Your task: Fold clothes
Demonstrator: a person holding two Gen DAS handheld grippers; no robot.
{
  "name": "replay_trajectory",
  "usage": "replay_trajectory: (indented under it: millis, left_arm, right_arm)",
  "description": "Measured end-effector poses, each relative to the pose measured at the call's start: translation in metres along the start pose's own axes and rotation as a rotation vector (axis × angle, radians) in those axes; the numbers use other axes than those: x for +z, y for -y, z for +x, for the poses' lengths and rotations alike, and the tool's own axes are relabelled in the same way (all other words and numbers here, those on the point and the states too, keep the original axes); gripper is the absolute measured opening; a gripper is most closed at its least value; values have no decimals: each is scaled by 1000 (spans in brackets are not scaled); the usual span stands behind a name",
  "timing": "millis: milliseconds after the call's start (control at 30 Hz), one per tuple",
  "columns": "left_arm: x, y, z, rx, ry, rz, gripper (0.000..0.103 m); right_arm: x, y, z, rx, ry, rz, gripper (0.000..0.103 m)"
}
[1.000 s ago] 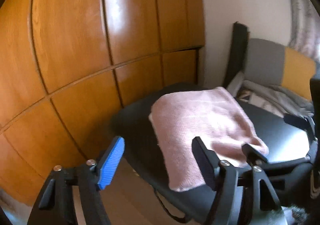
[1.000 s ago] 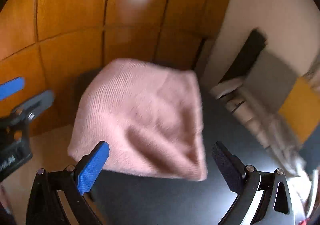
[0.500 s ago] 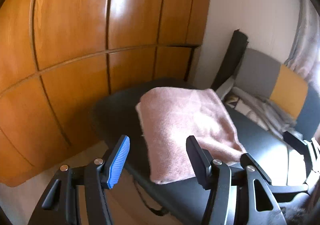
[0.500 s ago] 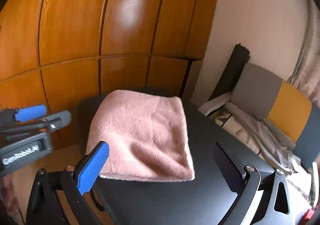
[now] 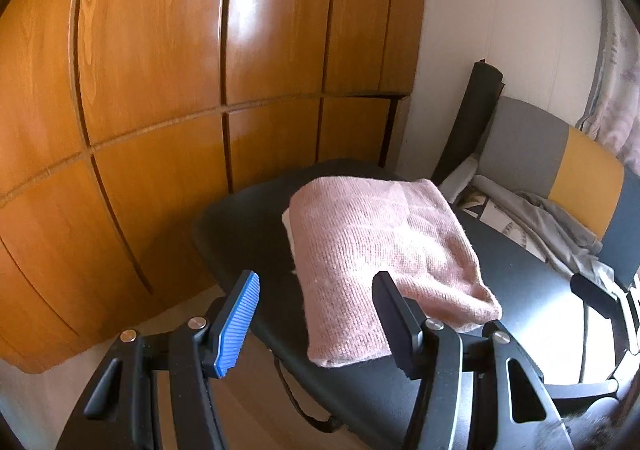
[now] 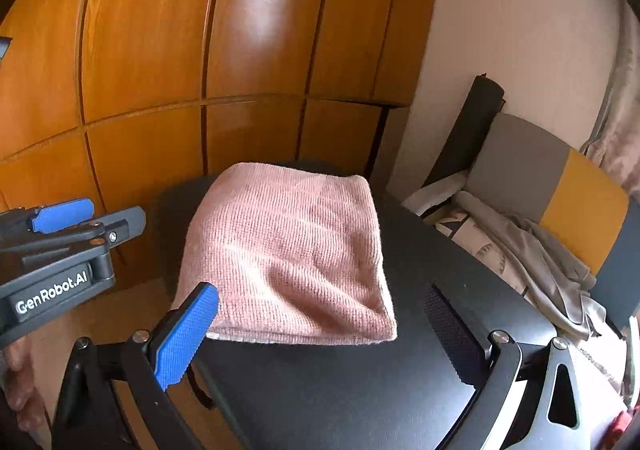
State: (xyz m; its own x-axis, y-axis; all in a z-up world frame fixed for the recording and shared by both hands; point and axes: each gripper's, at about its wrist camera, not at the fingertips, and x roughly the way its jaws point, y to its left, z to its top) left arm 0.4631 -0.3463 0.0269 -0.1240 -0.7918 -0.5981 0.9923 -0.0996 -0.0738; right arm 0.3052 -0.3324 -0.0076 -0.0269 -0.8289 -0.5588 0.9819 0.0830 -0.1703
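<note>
A pink knit garment (image 5: 384,246) lies folded into a rectangle on a black table (image 5: 532,290); it also shows in the right wrist view (image 6: 288,254), near the table's left end. My left gripper (image 5: 316,314) is open and empty, held just in front of the garment's near edge, not touching it. My right gripper (image 6: 320,334) is open and empty, held above the table (image 6: 340,390) in front of the garment. The left gripper also shows at the left of the right wrist view (image 6: 80,218).
Orange wooden wardrobe doors (image 5: 160,90) stand behind the table. A grey and yellow chair (image 5: 560,162) at the right holds a pile of grey and white clothes (image 5: 540,222). A black roll (image 5: 472,118) leans against the white wall. Wooden floor lies below.
Both grippers have pulled back from the folded garment and risen. The right gripper, close over the cloth a second ago, now sits farther off. The garment lies still.
</note>
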Motion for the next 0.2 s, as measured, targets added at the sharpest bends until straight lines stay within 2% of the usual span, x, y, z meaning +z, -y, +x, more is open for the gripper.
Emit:
replay_trajectory:
  millis: [200]
  left_arm:
    - [-1, 11, -3, 6, 11, 38, 60]
  right_arm:
    - [-4, 5, -1, 4, -3, 9, 103]
